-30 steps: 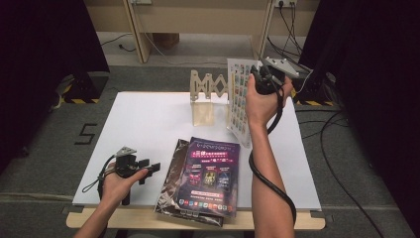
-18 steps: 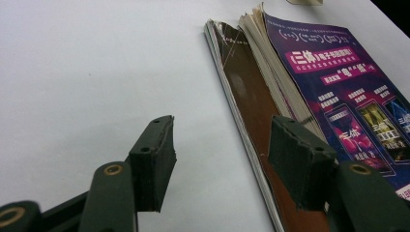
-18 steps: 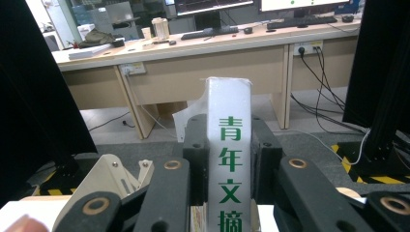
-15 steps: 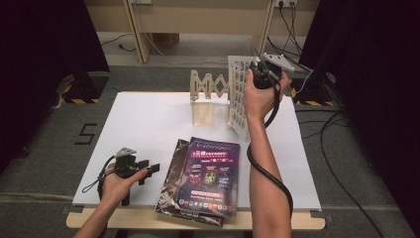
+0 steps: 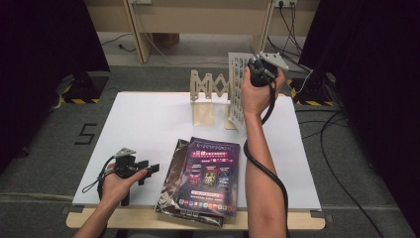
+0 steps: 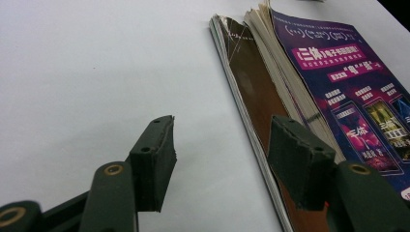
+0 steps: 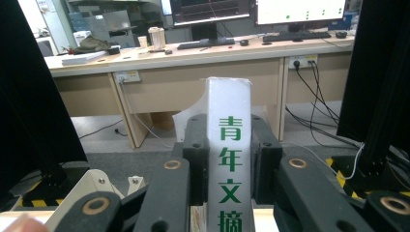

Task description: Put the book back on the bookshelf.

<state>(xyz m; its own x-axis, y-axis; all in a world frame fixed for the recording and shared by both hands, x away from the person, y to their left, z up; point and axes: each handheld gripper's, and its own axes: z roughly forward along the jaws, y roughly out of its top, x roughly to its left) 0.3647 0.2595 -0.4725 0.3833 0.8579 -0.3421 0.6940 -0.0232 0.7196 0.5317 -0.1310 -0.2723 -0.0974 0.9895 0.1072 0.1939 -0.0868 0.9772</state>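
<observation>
In the high view the right gripper (image 5: 261,69) is raised at the upper right of the frame, above the far edge of the tabletop (image 5: 148,124). Its fingers are clamped on a white magazine (image 5: 236,91), which stands on edge and upright just right of a wooden rack (image 5: 208,96). In the right gripper view the magazine's white spine (image 7: 231,159) with green characters rises in the centre of the frame, and both black fingers (image 7: 196,154) press against it from either side.

The left gripper (image 5: 130,166) lies low at the lower left of the high view, held in a hand resting on the tabletop. Its fingers (image 6: 154,164) are apart with nothing between them, and point toward a stack of two magazines (image 5: 208,176) at the lower centre. In the left gripper view the purple top cover (image 6: 348,96) fills the upper right, over a brown one (image 6: 251,82), and the right-hand finger overlaps the stack's near edge.
</observation>
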